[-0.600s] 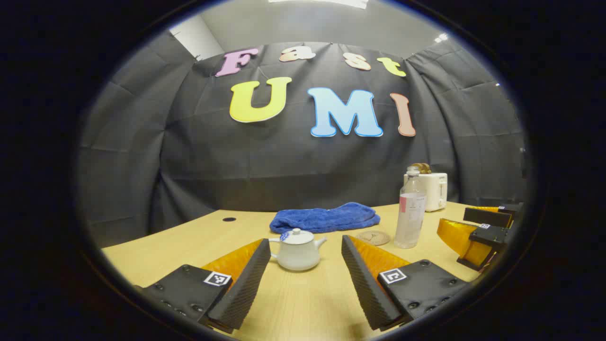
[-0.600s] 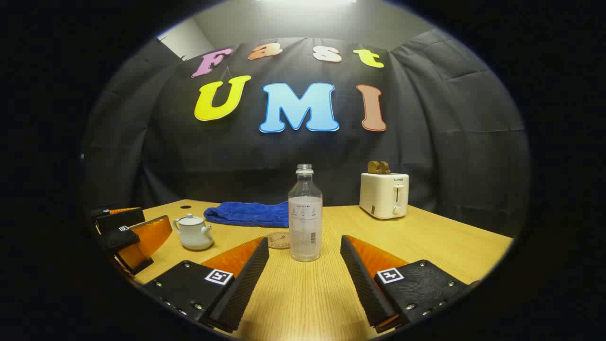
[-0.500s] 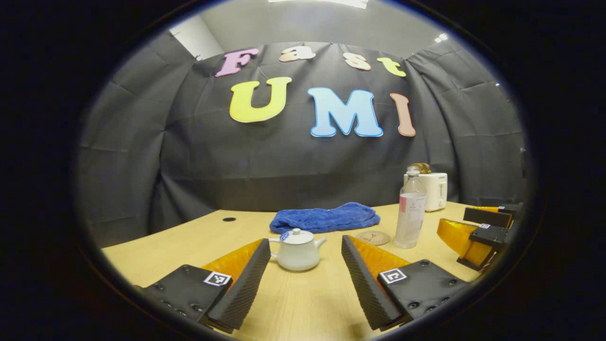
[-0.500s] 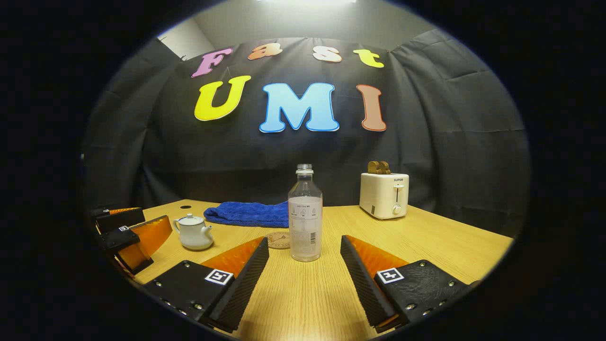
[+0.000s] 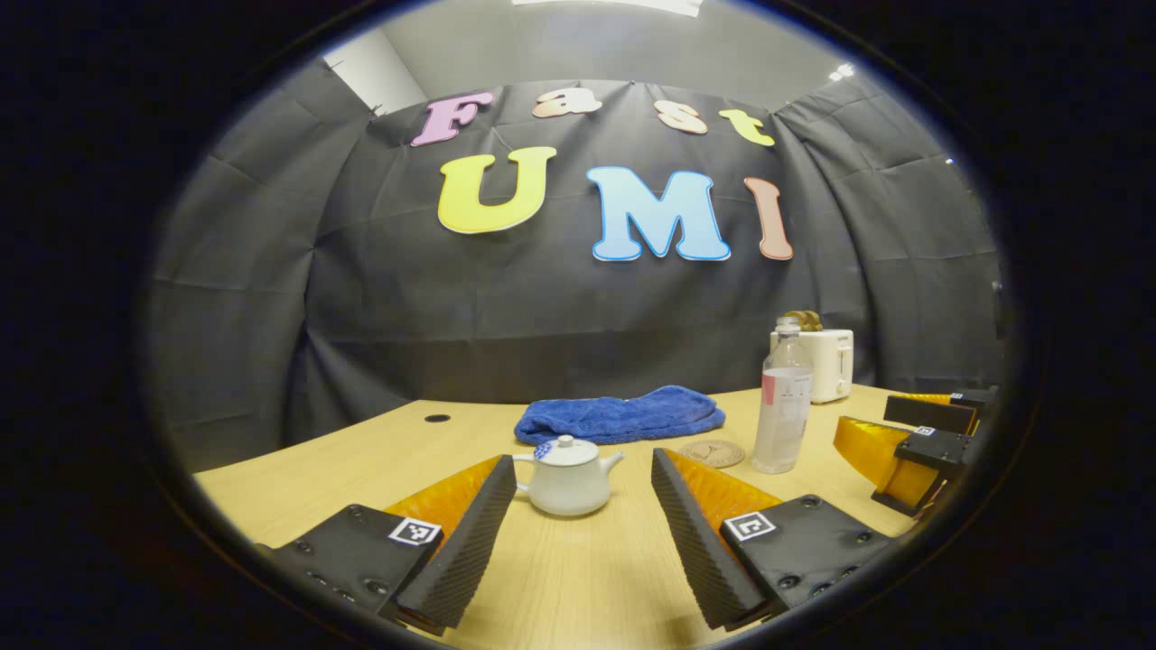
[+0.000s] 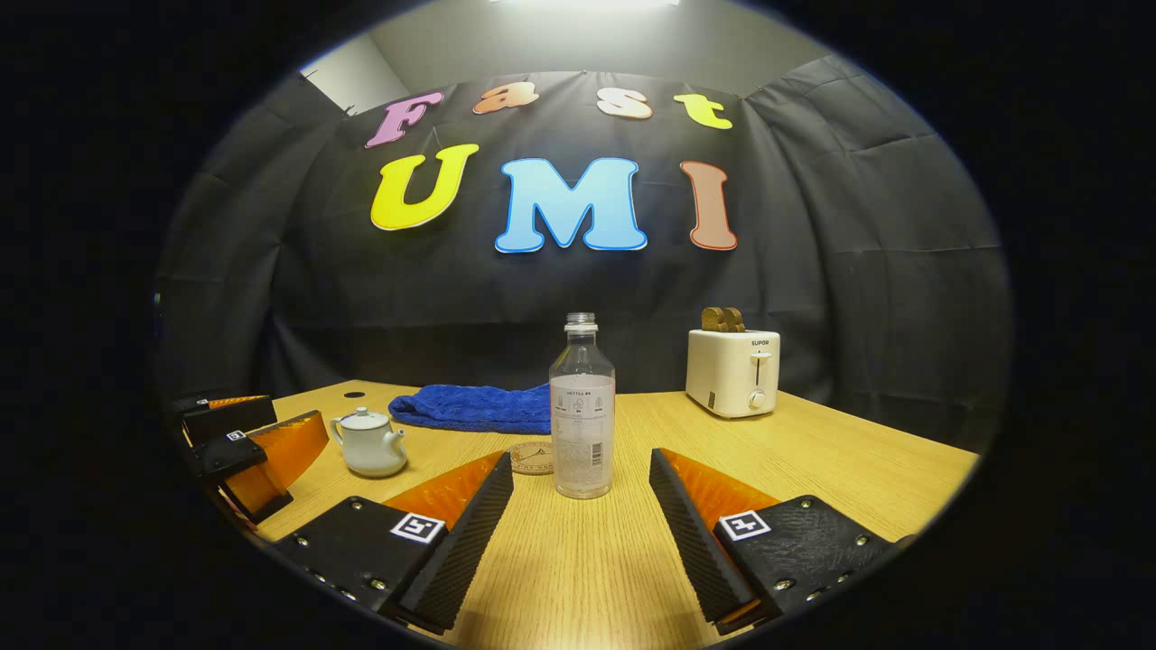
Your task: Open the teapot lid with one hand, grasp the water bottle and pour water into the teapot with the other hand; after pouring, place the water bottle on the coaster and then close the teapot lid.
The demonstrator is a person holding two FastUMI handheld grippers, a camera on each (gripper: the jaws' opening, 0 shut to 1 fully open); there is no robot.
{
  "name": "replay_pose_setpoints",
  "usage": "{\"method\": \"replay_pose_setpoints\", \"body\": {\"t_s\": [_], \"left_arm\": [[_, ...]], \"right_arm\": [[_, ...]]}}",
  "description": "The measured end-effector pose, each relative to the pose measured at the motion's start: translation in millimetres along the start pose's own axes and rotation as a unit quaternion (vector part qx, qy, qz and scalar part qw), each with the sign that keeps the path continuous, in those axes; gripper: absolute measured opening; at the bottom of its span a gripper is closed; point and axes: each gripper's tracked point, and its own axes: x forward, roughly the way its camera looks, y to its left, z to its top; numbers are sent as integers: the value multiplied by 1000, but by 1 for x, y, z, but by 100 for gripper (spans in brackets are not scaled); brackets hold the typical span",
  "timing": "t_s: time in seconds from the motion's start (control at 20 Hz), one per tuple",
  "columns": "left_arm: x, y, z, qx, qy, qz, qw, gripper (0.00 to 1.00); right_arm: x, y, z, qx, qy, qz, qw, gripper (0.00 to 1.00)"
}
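Note:
A small white teapot point(image 5: 569, 483) with its lid point(image 5: 565, 449) on stands on the wooden table, straight ahead of my left gripper point(image 5: 582, 469), which is open and short of it. A clear uncapped water bottle point(image 6: 582, 417) stands upright ahead of my right gripper point(image 6: 581, 465), also open with nothing between its fingers. A round brown coaster point(image 6: 532, 457) lies just behind and left of the bottle. In the left gripper view the bottle point(image 5: 783, 400) and coaster point(image 5: 713, 452) sit to the right, with the right gripper point(image 5: 903, 442) beyond. The right gripper view has the teapot point(image 6: 368, 444) and the left gripper point(image 6: 248, 442) at its left.
A folded blue towel point(image 5: 619, 416) lies behind the teapot near the booth wall. A white toaster point(image 6: 732, 371) with bread in its slots stands at the back right. A small dark hole point(image 5: 437, 418) marks the table point(image 6: 813, 451) at the far left.

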Motion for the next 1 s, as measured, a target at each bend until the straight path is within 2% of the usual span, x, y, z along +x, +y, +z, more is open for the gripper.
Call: {"method": "replay_pose_setpoints", "body": {"t_s": [0.3,0.4,0.6,0.75,1.0], "left_arm": [[0,0,1,-1,0,-3,1000,100],[0,-3,0,0,-1,-14,1000,100],[5,-2,-3,-3,16,-19,1000,100],[18,5,3,-16,21,-19,999,100],[52,14,25,-3,20,-24,1000,100]], "right_arm": [[0,0,0,0,0,0,1000,95],[0,0,0,0,0,0,1000,95],[0,0,0,0,0,0,1000,95],[0,0,1,0,0,0,1000,95],[0,0,0,1,-1,0,1000,94]]}}
